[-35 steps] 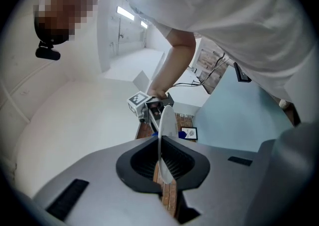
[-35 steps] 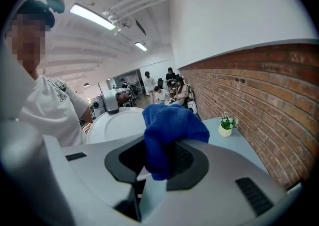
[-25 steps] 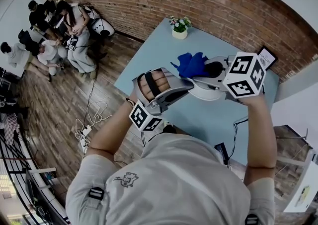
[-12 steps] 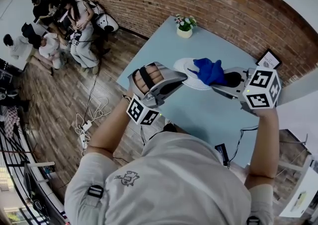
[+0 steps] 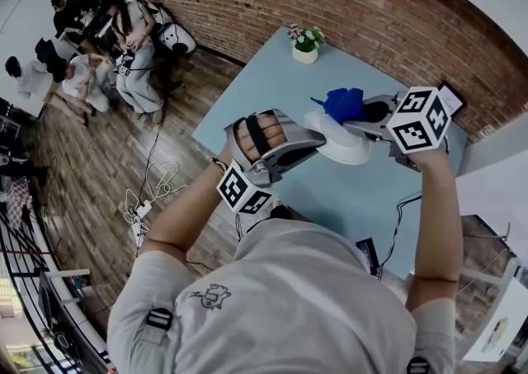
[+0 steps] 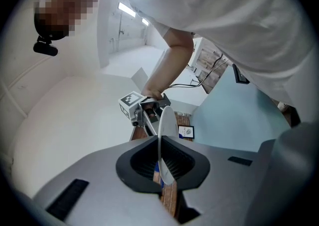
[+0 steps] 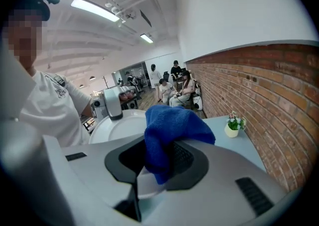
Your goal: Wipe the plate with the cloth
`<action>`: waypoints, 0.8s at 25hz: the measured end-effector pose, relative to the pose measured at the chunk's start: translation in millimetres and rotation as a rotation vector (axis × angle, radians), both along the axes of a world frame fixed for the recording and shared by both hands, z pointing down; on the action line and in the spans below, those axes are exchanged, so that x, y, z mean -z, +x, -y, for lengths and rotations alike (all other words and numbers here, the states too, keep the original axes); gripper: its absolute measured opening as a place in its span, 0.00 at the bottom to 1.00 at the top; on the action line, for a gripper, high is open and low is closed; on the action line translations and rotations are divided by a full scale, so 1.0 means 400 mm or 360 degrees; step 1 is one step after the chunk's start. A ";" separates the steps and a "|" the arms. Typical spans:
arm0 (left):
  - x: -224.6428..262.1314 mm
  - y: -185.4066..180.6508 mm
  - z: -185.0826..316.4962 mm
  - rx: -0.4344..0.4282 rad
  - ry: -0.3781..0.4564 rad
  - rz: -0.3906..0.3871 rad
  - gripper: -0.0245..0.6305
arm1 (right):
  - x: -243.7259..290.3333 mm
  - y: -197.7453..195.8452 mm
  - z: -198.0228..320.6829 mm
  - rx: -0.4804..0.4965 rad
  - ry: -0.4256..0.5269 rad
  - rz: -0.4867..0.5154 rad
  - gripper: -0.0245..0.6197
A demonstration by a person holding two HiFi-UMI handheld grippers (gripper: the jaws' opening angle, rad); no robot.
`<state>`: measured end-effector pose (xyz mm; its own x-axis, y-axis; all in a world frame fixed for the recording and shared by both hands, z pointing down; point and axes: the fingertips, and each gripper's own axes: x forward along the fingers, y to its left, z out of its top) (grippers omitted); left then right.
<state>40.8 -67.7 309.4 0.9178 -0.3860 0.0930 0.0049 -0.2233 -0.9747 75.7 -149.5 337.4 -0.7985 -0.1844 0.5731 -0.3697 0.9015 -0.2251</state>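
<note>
The left gripper (image 5: 307, 134) has its jaws closed on the rim of the white plate (image 5: 345, 148) and holds it above the blue table (image 5: 256, 87), so that the right gripper (image 5: 363, 112), jaws clamped on the blue cloth (image 5: 341, 103), can reach its face. The cloth is close by the plate's far edge. The flower pot (image 5: 304, 44) stands well apart, so nothing seems to hinder the wiping.

Forearms reach forward; left tongs (image 5: 313, 138) level, clamped on the plate (image 5: 351, 150), right tongs (image 5: 360, 112) angled down, pinching the cloth (image 5: 340, 103).
</note>
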 end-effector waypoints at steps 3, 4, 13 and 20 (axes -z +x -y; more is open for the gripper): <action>-0.013 0.009 0.006 0.0005 -0.0002 0.0032 0.07 | 0.033 -0.055 -0.039 0.0113 0.0002 0.0058 0.18; -0.018 0.010 0.007 0.0010 -0.0004 0.0040 0.07 | 0.045 -0.072 -0.056 0.0149 0.0008 0.0081 0.18; -0.068 -0.025 0.079 0.0177 -0.0204 -0.0025 0.07 | 0.053 -0.059 -0.124 0.0176 -0.0010 0.0234 0.18; -0.178 -0.072 0.162 0.0346 -0.0559 -0.0105 0.07 | -0.049 -0.031 -0.101 -0.0006 -0.0035 0.0226 0.18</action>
<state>11.8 -132.7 380.4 0.8269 -0.5265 0.1974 -0.1387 -0.5312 -0.8358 63.4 -109.1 356.9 -0.8713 -0.1761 0.4580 -0.3359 0.8944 -0.2952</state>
